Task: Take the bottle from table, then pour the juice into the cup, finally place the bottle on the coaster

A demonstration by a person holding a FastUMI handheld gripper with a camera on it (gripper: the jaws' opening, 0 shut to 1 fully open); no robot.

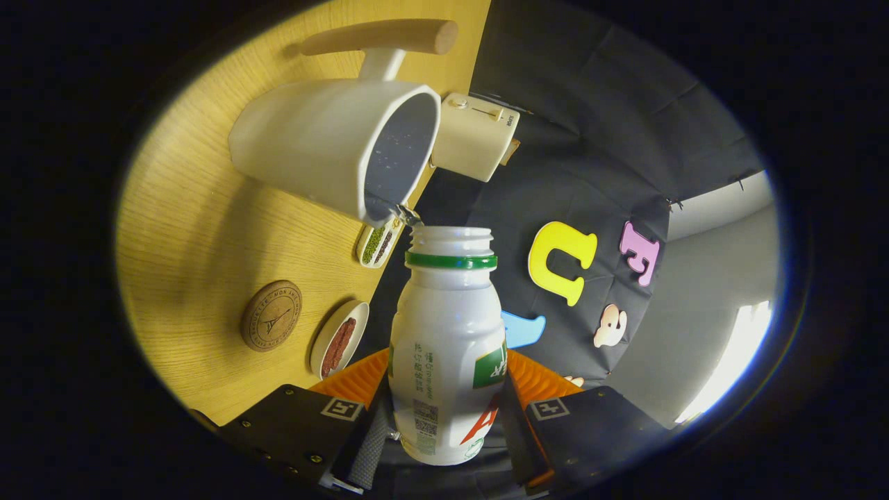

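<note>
Now the gripper pinches the bottle between both fingers, uncapped neck tipped toward the cup, its mouth just beside the cup's rim. On the table, the coaster lies near two small dishes, and a toaster sits beyond the cup.

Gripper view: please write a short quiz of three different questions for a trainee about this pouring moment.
1. True or false: the bottle has its cap on.
2. What is the claw doing? A) open above the coaster B) shut on the bottle C) holding the cup
3. Which round cork thing lies on the wooden table, beside the small dish with red-brown filling?

Key
1. False: the threaded neck is open, its mouth close to the rim of the white cup.
2. B: the bottle sits between both fingers.
3. The coaster.
</note>
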